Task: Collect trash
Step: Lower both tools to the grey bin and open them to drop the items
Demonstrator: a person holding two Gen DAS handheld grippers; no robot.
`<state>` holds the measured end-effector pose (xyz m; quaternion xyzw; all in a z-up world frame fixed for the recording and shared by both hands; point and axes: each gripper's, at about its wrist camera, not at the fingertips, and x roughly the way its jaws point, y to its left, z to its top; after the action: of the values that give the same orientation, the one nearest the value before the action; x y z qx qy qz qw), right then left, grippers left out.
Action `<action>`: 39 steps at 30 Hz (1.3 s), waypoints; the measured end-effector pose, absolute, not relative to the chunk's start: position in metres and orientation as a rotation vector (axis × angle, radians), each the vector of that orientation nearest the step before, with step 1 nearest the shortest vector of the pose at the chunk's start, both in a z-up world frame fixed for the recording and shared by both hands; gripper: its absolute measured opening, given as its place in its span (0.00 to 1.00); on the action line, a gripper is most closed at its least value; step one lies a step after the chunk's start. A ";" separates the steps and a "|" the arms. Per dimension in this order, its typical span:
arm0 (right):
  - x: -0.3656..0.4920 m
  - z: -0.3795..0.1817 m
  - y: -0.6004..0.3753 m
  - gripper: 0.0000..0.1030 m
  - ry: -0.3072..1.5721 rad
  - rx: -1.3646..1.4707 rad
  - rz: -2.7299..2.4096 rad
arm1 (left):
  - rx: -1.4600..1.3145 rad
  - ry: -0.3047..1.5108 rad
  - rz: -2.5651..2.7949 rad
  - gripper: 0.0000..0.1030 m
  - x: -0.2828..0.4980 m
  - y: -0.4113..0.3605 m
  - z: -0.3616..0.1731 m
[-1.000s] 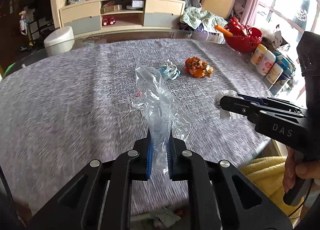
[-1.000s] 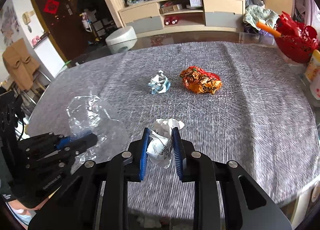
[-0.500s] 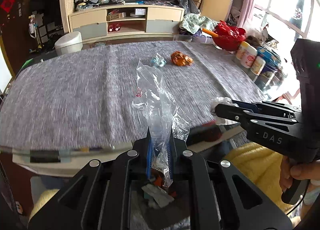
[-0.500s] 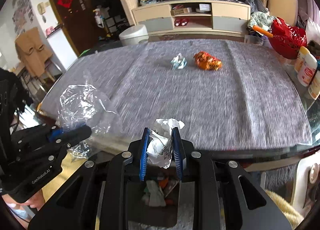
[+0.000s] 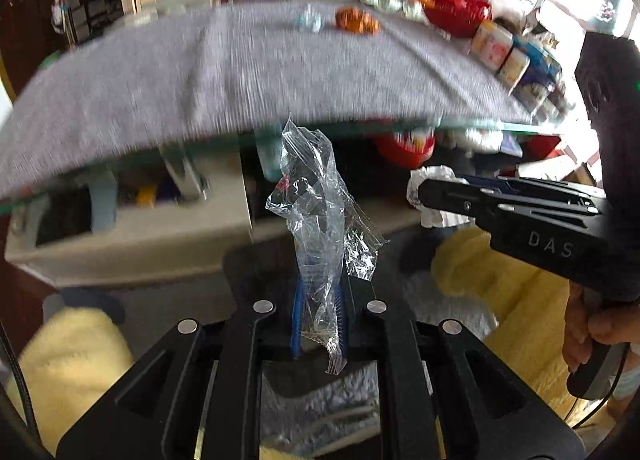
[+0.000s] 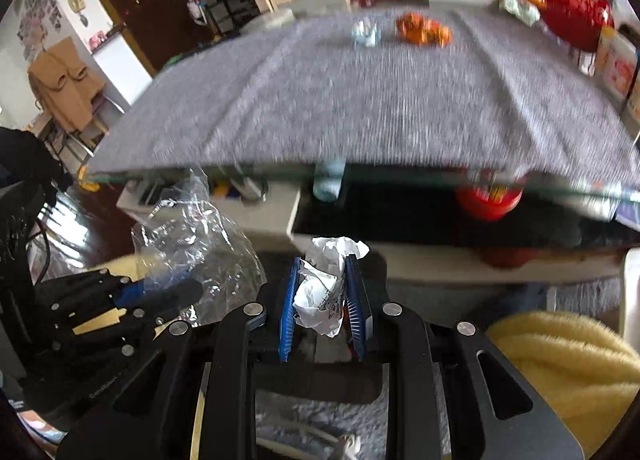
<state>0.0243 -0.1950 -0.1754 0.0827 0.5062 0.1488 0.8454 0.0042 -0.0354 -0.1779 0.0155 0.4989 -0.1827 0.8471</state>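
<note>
two wrappers (image 6: pixel 423 30) side by side on table (image 6: pixel 360 108).

our left gripper (image 5: pixel 318 316) and right gripper (image 6: pixel 325 308): matte black frames w/ silver round screws, blue ribbed finger pads (image 6: pixel 286 312). white "das" lettering on one side. bare-skinned right hand (image 5: pixel 590 330), thin black cable.

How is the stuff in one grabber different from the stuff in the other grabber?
The left gripper holds a clear plastic wrapper you can see through; the right gripper holds a white crumpled paper you cannot see through. The clear plastic wrapper stands tall and loose above its fingers, while the white crumpled paper is a tight wad barely poking out. Both are crumpled trash, pinched between blue pads, held below the table edge.
</note>
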 end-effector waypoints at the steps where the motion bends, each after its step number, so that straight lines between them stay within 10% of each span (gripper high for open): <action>1: 0.024 -0.181 -0.194 0.23 1.082 0.176 0.315 | 0.030 1.071 -0.386 0.12 0.003 -0.035 -0.186; 13: 0.028 -0.250 -0.179 0.24 1.265 0.200 0.333 | 0.035 1.248 -0.373 0.15 0.006 -0.038 -0.252; 20: 0.038 -0.266 -0.186 0.30 1.311 0.223 0.291 | 0.014 1.293 -0.364 0.35 0.011 -0.039 -0.266; 30: 0.046 -0.257 -0.197 0.77 1.273 0.251 0.267 | 0.003 1.289 -0.294 0.77 0.022 -0.020 -0.265; 39: 0.045 -0.212 -0.224 0.95 1.139 0.305 0.226 | 0.043 1.227 -0.258 0.92 0.025 -0.013 -0.242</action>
<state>0.0446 -0.2235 -0.2121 0.1437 0.5357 0.1062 0.8253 0.0253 -0.0133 -0.2424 0.0201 0.5741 -0.1208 0.8096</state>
